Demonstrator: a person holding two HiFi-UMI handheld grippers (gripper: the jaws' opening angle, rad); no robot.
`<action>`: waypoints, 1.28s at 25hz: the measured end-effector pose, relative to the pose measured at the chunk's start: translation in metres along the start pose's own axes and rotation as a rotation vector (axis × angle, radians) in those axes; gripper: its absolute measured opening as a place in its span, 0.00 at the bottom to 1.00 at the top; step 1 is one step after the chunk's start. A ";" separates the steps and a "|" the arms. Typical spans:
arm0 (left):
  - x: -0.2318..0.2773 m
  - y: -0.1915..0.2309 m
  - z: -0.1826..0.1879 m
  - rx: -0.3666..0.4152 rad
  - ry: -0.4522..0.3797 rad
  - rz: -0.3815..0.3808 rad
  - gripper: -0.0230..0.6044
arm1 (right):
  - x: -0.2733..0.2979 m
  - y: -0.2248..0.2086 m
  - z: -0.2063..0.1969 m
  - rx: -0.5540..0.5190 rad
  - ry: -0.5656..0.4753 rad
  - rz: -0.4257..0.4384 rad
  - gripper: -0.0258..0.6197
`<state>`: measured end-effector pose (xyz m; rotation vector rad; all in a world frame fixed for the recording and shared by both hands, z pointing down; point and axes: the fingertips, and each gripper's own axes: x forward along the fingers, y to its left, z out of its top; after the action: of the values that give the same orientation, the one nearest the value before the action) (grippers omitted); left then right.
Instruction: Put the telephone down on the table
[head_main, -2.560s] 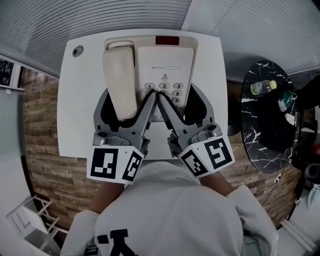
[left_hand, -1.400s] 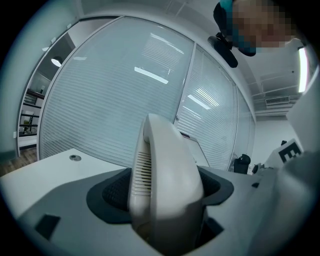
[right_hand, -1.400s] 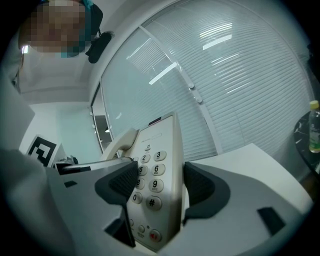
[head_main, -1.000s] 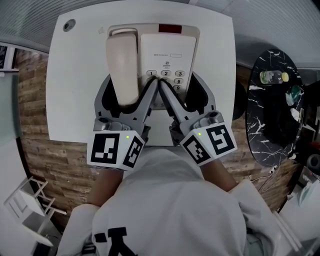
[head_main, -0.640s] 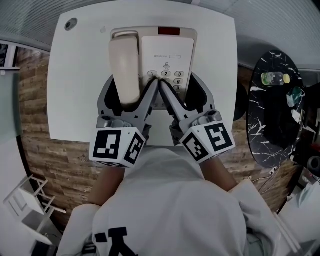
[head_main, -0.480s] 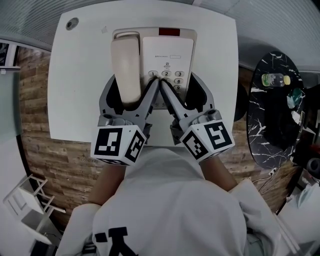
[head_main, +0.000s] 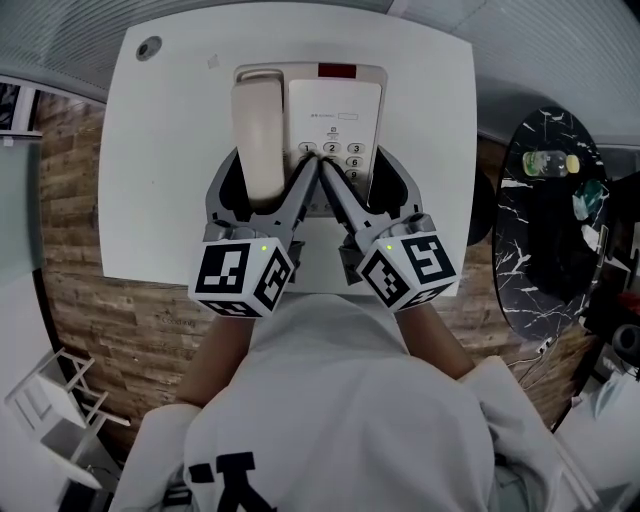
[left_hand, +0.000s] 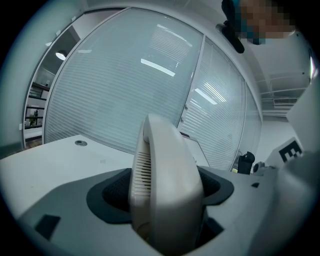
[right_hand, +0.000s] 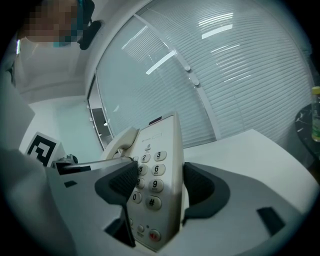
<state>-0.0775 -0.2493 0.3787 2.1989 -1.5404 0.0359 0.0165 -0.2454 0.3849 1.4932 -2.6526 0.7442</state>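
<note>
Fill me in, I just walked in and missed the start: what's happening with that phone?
A person holds a two-jaw gripper in each hand over a white table. The left gripper is closed on the cream handset, and the right gripper is closed on the keypad side of the telephone. The telephone is over the middle of the table; whether it already rests on the surface cannot be told.

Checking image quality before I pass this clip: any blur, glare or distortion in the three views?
Head view: evenly lit and sharp, the table edges bowed by the wide lens. Left gripper view: dark corners, the handset close and soft, bright light strips on the glass wall. Right gripper view: telephone keys readable, similar light strips and curvature.
</note>
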 end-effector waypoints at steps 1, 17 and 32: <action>0.000 0.002 -0.002 -0.005 0.006 0.004 0.65 | 0.001 0.000 -0.002 0.001 0.007 0.000 0.50; 0.009 0.013 -0.019 -0.025 0.081 0.023 0.65 | 0.012 -0.008 -0.021 0.045 0.072 -0.018 0.50; 0.015 0.020 -0.041 -0.049 0.135 0.045 0.65 | 0.016 -0.018 -0.041 0.059 0.130 -0.045 0.50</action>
<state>-0.0802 -0.2530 0.4266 2.0796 -1.4999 0.1552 0.0128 -0.2494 0.4320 1.4585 -2.5160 0.8906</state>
